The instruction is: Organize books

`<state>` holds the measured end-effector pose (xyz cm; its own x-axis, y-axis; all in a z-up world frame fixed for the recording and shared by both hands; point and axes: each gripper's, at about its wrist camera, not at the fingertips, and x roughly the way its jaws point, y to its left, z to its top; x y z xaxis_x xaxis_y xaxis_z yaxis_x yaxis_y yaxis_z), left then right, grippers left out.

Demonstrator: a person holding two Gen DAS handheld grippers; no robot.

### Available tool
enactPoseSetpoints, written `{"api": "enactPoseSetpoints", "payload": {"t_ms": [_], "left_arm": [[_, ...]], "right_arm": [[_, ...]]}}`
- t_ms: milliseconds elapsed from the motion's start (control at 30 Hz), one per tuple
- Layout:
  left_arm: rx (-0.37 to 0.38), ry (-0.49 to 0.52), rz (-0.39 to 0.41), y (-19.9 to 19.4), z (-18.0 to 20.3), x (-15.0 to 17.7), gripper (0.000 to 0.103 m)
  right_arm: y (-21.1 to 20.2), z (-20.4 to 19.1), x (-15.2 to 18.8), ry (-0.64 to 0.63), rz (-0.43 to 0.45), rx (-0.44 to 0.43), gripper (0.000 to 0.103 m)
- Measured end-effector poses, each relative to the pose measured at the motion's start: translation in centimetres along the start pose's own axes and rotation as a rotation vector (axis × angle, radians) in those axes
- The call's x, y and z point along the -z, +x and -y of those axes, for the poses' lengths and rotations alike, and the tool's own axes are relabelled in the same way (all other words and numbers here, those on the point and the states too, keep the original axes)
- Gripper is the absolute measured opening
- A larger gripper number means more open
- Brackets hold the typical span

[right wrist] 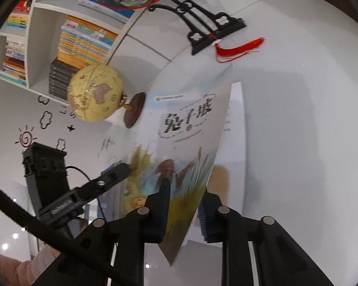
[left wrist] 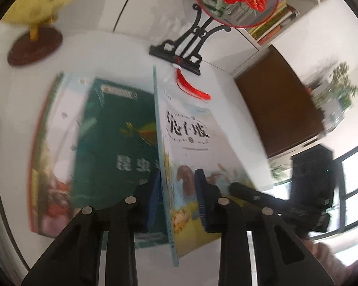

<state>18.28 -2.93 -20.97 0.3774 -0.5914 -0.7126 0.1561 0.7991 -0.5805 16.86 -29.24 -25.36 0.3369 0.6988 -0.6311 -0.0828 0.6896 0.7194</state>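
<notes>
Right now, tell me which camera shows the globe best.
The right wrist view. There the globe shows whole and fairly sharp on its brown base, standing on the white desk in front of the bookshelf. The left wrist view catches only a blurred part of it, cut off at the frame's upper left edge.

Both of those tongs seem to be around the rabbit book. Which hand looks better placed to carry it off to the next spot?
Probably the left tongs: they straddle the spine of the pale rabbit-cover picture book, its stiffest edge. The right tongs sit around the thin, bowing front cover, which would likely flop. Whether either is clamped is unclear.
</notes>
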Motion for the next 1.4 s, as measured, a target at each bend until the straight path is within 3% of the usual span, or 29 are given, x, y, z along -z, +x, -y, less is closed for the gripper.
{"api": "enactPoseSetpoints", "payload": {"t_ms": [133, 167, 200, 467, 900, 1400], "left_arm": [[-0.092, 0.050, -0.026, 1.4, 0.7, 0.5, 0.023], [-0.115, 0.068, -0.027, 1.5, 0.9, 0.5, 0.014], [-0.146, 0.096, -0.017, 1.4, 1.3, 0.6, 0.011], [-0.262, 0.186, -0.004, -0.3, 1.7, 0.6, 0.010], [-0.301, 0.137, 0.089, -7.5, -1.8, 1.3, 0.010], [-0.376, 0.046, 0.181, -17.9, -9.5, 3.9, 0.010]], "right_arm": [[0.5, 0.4, 0.2, -0.022, -0.025, 0.062, 0.020], [0.5, 0.5, 0.3, -0.020, -0.025, 0.070, 0.020], [0.5, 0.5, 0.3, -0.018, -0.029, 0.075, 0.020], [0.4, -2.2, 0.6, -0.130, -0.028, 0.060, 0.020], [3.2, -9.2, 2.2, -0.262, -0.056, 0.025, 0.020], [10.2, -20.2, 6.1, -0.419, -0.112, -0.017, 0.020]]}}
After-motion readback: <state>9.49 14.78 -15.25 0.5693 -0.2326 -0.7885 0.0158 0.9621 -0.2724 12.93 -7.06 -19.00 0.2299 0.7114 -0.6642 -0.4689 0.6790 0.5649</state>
